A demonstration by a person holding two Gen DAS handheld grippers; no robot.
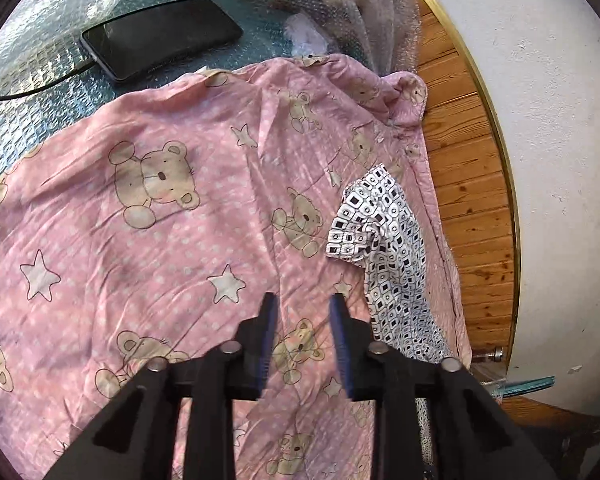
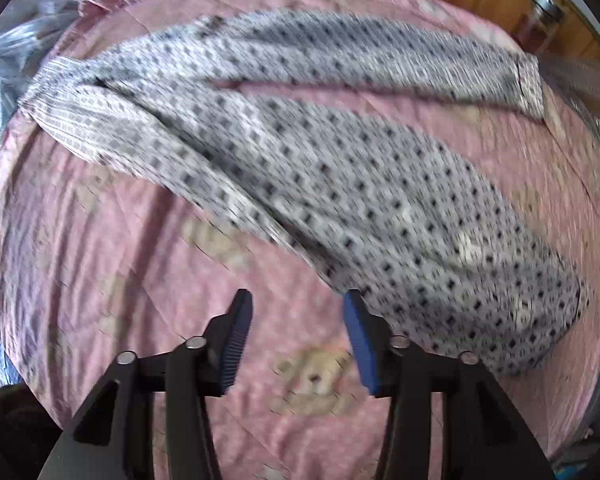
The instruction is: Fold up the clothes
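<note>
Both tools look alike: the left claw [image 1: 303,300] and right claw [image 2: 297,298] have matte black angular arms rising from six o'clock, round silver pins at the joints, and blue ribbed pads facing inward, though blur softens the right one's detail.

One white garment with a black square print [image 2: 308,152] lies spread on one pink cotton sheet printed with beige teddy bears and white stars [image 1: 148,216]; its two long legs show in the right wrist view, only one end [image 1: 384,248] in the left. One black slab-shaped phone [image 1: 162,36] lies on one sheet of clear bubble wrap [image 1: 24,64], with one black cable [image 1: 28,92] running to it. One glass jar with a metal lid [image 2: 542,14] stands at the far edge. Two pairs of black tongs with blue pads appear, one per view: left tongs [image 1: 303,308], right tongs [image 2: 298,308].
</note>
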